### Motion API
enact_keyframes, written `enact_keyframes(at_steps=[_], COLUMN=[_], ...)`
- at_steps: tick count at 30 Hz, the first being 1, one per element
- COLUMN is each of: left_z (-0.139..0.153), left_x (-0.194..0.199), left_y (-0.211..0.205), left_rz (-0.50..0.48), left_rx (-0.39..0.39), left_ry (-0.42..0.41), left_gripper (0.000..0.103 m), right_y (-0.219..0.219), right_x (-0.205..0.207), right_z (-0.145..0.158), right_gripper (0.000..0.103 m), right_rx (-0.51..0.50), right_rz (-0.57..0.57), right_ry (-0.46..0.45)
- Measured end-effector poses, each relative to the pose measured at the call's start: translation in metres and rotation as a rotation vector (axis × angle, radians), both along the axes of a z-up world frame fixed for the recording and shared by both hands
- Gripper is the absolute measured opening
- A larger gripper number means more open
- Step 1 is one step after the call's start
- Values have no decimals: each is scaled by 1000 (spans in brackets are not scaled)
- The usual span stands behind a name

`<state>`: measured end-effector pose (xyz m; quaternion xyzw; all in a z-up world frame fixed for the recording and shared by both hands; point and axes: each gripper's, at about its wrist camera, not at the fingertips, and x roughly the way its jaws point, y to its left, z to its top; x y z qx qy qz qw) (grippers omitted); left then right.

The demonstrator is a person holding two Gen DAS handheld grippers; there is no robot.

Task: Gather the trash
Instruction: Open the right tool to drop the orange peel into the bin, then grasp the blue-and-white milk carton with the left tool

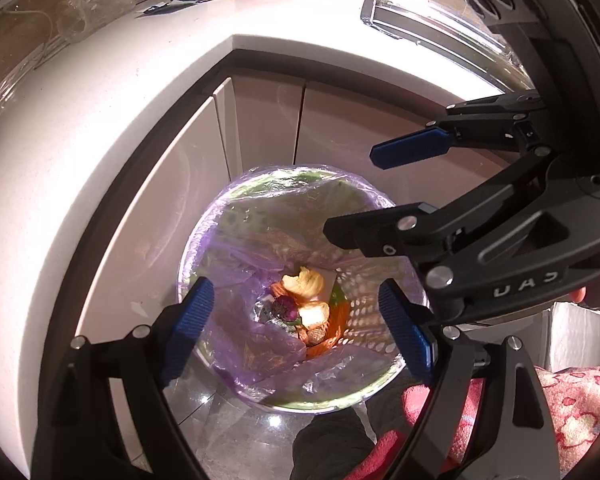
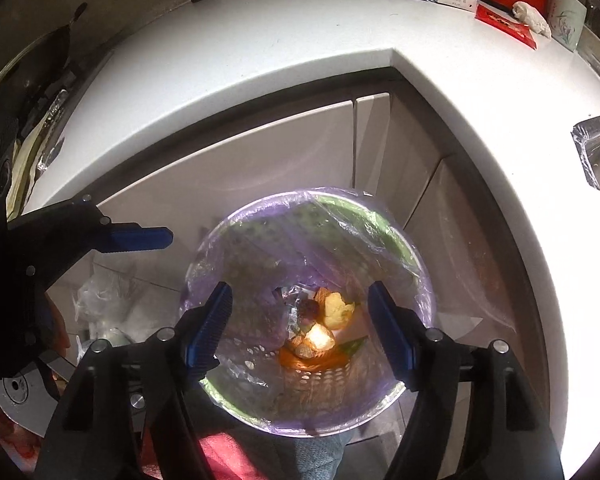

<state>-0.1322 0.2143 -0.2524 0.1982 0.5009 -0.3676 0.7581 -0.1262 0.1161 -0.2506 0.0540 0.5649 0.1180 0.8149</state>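
Both grippers hang over a bin (image 1: 300, 400) lined with a purple bag (image 1: 240, 344), standing on the floor against the cabinets (image 1: 260, 120) under a white counter (image 1: 100, 100). The left gripper (image 1: 296, 328) is spread wide with nothing between its blue pads (image 1: 192, 320); the right gripper (image 2: 300, 332) is likewise released and empty. The trash (image 1: 304, 304), yellowish and orange scraps, lies at the bottom of the bin.

The left view shows the right gripper from the side, above the bin's rim, and a pink cloth (image 1: 572, 412) at lower right. Only the right view shows a dark pan (image 2: 40, 64) at far left and clear plastic (image 2: 104, 300) on the floor beside the bin.
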Motion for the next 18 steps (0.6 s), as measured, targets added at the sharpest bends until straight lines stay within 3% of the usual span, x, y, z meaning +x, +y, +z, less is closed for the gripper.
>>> enact_keyframes(at_steps=[4, 8, 13, 18], left_z=[7, 24, 64, 102], left_x=[0, 6, 22, 55], left_y=[-3, -10, -23, -45], left_rz=[-5, -4, 12, 64], left_rx=[-10, -44, -137, -227], left_ry=[-11, -29, -85, -151], left_gripper=[81, 82, 90, 95], right_y=[-9, -24, -55, -99], right_x=[0, -7, -16, -16], right_z=[12, 44, 94, 133], right_gripper=[73, 85, 101, 101], right_rx=[7, -3, -40, -64], right_rz=[-23, -72, -153, -237], right_ry=[-19, -88, -219, -313])
